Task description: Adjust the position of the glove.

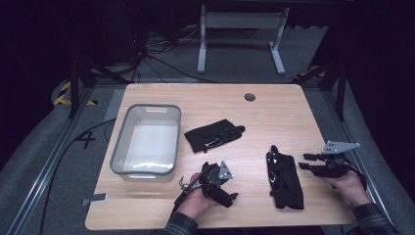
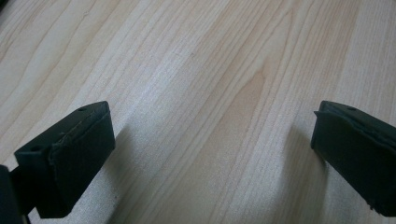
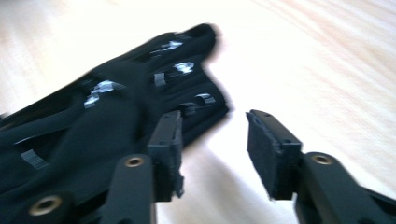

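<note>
Work surface is my light wood-grain table (image 1: 274, 105) with rounded corners, filling the middle of the high view. Small round grey cable grommet (image 1: 250, 97) near its top edge. Directly on it: translucent grey plastic bin (image 1: 119, 147) at left-centre; black fabric glove with shiny markings (image 1: 213, 133) in the middle, just right of the bin; second black glove (image 1: 284, 178) at lower right, lying lengthwise.
</note>
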Tool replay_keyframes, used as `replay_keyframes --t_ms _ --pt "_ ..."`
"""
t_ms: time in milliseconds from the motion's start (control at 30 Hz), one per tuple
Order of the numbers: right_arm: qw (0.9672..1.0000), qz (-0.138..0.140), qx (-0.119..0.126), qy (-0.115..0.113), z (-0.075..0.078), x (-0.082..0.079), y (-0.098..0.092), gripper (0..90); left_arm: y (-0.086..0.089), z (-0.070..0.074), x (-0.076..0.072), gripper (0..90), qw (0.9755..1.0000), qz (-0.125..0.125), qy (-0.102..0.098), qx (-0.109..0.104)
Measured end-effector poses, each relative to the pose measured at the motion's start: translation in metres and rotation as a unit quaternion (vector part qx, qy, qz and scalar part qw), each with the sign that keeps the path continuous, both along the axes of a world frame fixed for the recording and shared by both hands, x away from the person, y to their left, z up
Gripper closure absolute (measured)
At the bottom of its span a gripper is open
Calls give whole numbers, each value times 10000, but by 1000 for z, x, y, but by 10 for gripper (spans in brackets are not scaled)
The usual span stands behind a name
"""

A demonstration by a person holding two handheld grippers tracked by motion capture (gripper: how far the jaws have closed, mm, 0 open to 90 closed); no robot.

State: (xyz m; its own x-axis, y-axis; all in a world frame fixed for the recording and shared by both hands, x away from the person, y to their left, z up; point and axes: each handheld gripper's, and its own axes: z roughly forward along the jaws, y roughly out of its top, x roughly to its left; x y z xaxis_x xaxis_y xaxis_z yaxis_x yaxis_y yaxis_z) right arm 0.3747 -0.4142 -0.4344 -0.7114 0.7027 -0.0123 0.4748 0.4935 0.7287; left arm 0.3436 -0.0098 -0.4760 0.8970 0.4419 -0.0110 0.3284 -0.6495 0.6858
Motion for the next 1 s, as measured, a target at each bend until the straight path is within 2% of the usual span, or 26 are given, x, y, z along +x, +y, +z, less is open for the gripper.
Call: replay_keyframes --t_ms 233,267,333,433,600,700,767,867,933,1000 --pt "9984 -564 32 14 -15 35 -14 299 0 0 0 0 10000 1 -1 0" --pt "9984 -564 32 14 -15 35 -14 299 0 0 0 0 10000 1 -1 0" --pt "9974 -718 -30 -61 -22 42 -17 235 0 0 0 0 10000 -2 -3 0" --pt "9969 -783 -44 -65 -28 46 -18 178 0 0 0 0 10000 -8 2 3" --pt "9963 -858 -12 -83 -30 48 -21 152 0 0 1 0 10000 -17 2 5" --pt "9961 -873 -14 -84 -30 48 -21 151 -2 3 2 1 9999 10 73 121" --pt "9962 -871 -16 -83 -30 48 -21 150 -3 6 4 32 9997 61 110 219" --pt "9962 -871 -17 -81 -30 48 -21 149 -3 10 8 150 9996 113 71 264" --pt "9962 -872 -16 -79 -30 48 -21 149 -4 14 13 192 9993 102 130 347" --pt "9962 -869 -17 -81 -30 48 -21 149 -5 19 16 294 9992 102 79 374"
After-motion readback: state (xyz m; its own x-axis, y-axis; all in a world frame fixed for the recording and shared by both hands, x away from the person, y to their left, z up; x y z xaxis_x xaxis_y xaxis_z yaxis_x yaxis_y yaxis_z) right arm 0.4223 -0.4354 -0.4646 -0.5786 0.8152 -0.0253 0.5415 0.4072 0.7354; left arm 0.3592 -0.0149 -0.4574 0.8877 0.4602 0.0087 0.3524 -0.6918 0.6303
